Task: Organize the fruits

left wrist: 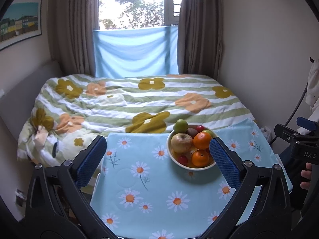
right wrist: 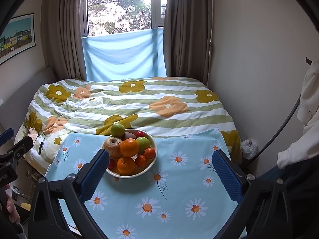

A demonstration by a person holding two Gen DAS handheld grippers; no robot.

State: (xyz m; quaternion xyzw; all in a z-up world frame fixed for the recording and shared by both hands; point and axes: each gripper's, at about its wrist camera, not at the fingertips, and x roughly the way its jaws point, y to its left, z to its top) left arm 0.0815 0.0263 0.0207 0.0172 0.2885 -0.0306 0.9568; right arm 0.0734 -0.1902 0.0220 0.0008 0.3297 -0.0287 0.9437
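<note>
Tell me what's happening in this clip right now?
A person holds a two-finger gripper in each hand over a table with a daisy cloth. Both the left gripper and right gripper are open and empty, apart from everything. A white bowl piled with fruit, oranges, an apple and green fruit, sits untouched. Sorting has not begun.

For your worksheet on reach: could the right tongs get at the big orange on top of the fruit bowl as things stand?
Probably yes. The right tongs stand open and empty, and the big orange sits exposed atop the bowl, nothing covering it.
</note>
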